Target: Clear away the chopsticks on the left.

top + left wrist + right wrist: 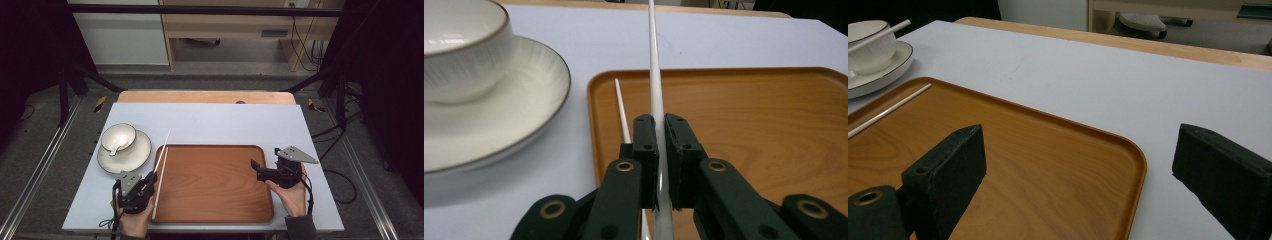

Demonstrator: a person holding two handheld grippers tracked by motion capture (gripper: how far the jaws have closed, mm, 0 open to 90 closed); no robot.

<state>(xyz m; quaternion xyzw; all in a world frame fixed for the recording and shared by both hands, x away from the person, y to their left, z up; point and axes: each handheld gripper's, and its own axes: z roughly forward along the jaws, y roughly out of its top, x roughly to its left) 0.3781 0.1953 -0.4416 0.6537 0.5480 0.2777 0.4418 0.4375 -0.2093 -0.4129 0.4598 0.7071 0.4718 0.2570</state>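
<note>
My left gripper [150,176] [659,125] is shut on a white chopstick [167,137] [655,60], which points forward and away, raised over the tray's left edge. A second white chopstick [156,200] [622,110] [893,107] lies inside the brown wooden tray [215,182] [749,125] [1023,150] along its left side. My right gripper [266,159] [1078,150] is open with nothing between its jaws, just above the tray's far right corner.
A white bowl [118,136] [459,50] [868,45] holding a spoon [116,148] stands on a white plate [137,155] [524,100] at the left of the tray. A pale mat [225,125] covers the table.
</note>
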